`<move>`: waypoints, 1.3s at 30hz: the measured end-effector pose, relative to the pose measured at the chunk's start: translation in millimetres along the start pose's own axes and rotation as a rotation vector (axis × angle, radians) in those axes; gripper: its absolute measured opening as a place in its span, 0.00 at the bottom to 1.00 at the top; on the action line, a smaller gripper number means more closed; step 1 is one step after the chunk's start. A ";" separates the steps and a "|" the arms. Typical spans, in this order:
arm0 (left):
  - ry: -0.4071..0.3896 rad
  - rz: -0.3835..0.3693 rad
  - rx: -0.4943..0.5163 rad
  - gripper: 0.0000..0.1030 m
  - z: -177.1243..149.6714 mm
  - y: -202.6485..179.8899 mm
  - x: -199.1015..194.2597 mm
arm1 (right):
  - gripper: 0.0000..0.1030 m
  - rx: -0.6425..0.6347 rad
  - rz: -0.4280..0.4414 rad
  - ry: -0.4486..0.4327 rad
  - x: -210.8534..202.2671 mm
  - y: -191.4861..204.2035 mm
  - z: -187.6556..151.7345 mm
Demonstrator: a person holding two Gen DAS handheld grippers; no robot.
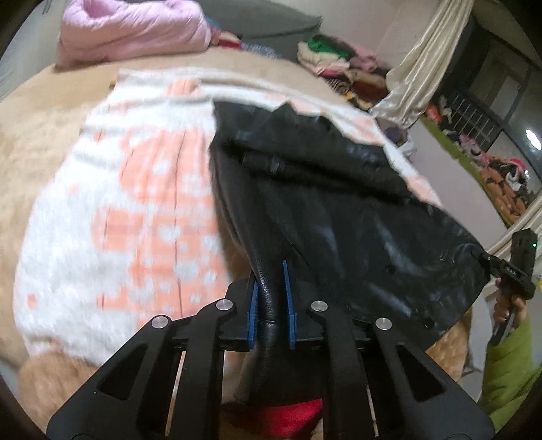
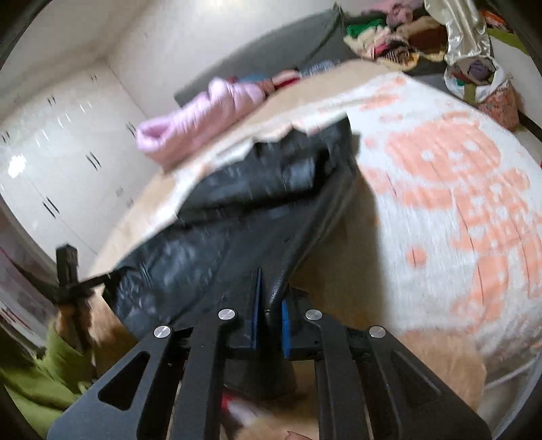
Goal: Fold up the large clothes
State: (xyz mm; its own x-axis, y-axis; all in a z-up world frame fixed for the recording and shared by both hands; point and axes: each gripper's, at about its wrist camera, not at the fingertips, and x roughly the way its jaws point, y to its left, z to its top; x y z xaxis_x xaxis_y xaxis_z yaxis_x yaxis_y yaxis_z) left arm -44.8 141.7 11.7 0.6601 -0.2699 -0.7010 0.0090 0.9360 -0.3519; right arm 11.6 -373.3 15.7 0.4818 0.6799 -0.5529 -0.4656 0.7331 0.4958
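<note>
The black jacket [image 1: 338, 210] lies across the white-and-orange blanket [image 1: 111, 210] on the bed, its near edge lifted. The left gripper [image 1: 271, 291] pinches one corner between its blue pads; the right gripper [image 2: 271, 304] is clamped on the other corner.

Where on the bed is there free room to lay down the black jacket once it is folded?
The white-and-orange blanket lies bare left of the black jacket, up to the tan bedcover. Crowded: the pink puffer jacket at the far end, and the clothes pile beyond it. Both grippers hold the jacket.
</note>
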 end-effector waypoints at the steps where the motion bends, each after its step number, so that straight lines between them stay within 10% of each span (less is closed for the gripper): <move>1: -0.013 -0.010 0.003 0.06 8.0 -1.9 -1.3 | 0.08 0.005 0.014 -0.023 -1.4 1.0 6.6; 13: -0.132 -0.020 0.005 0.06 111.3 -8.2 23.5 | 0.08 0.084 0.009 -0.233 27.0 -1.5 95.6; 39: -0.024 0.095 -0.044 0.08 187.2 22.3 124.6 | 0.11 0.082 -0.161 -0.229 140.3 -30.3 173.5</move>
State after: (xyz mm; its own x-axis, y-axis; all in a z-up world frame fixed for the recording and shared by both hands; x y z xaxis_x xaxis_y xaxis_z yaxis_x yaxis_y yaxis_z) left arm 178.3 171.2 32.6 0.6743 -0.1742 -0.7176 -0.0869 0.9463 -0.3114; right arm 222.1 -296.9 39.4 0.7044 0.5340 -0.4677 -0.3124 0.8248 0.4712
